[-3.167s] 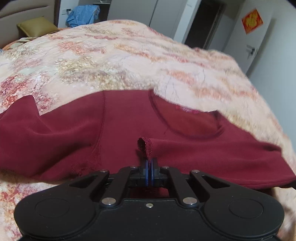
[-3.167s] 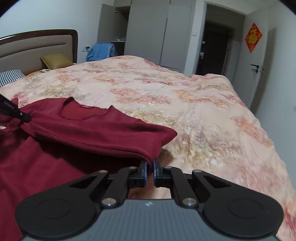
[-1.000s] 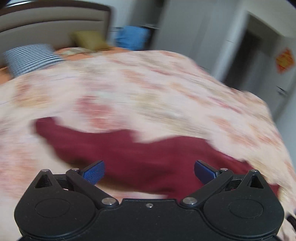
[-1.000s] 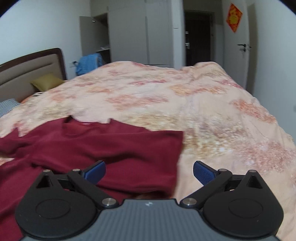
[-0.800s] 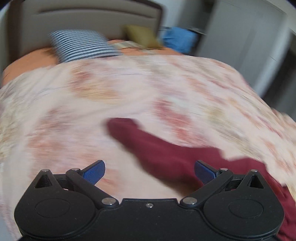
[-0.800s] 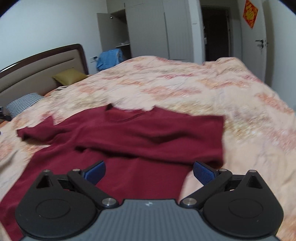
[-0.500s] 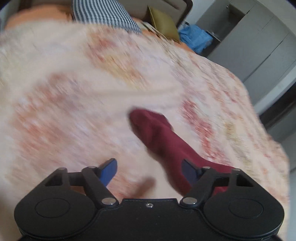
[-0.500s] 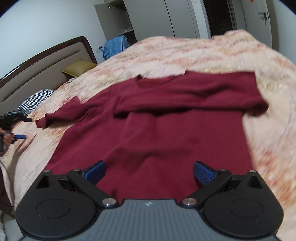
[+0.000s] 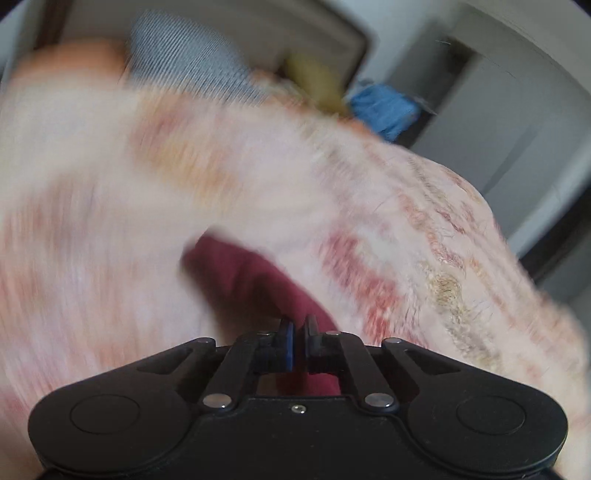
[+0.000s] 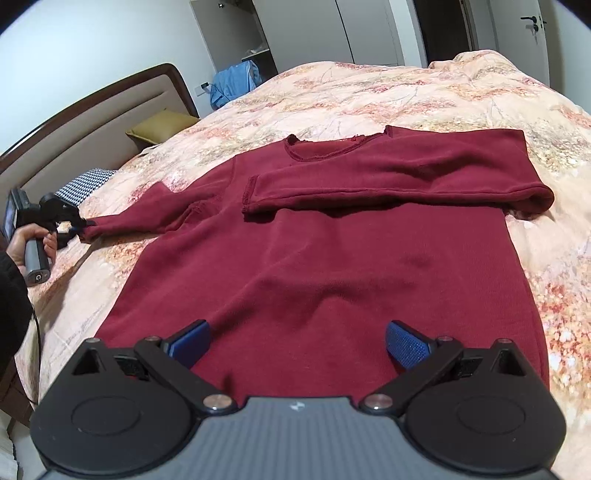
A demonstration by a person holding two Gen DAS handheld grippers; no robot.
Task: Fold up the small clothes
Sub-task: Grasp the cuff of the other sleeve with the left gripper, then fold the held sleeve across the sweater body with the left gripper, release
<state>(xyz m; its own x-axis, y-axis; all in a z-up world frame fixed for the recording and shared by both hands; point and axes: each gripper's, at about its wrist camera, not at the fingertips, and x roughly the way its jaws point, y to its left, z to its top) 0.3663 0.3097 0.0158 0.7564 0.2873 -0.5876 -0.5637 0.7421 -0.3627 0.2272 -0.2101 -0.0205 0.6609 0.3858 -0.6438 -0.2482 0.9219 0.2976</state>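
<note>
A dark red sweater (image 10: 332, 258) lies flat on the floral bedspread (image 10: 406, 92). Its right sleeve (image 10: 388, 177) is folded across the chest. Its left sleeve (image 10: 125, 221) stretches out to the left, where my left gripper (image 10: 79, 225) is shut on its cuff. In the blurred left wrist view, the left gripper (image 9: 298, 334) is closed on the red sleeve (image 9: 251, 280). My right gripper (image 10: 295, 343) is open and empty, hovering over the sweater's lower hem.
A headboard (image 10: 92, 122), an olive pillow (image 10: 162, 127) and a checked pillow (image 10: 81, 184) are at the left. Blue clothing (image 10: 234, 83) lies by the wardrobe (image 10: 306, 29). A door (image 10: 524, 22) is at the far right.
The left gripper has swung out to the left sleeve's end and closed on its cuff. The right gripper stays open and has drawn back over the sweater's hem.
</note>
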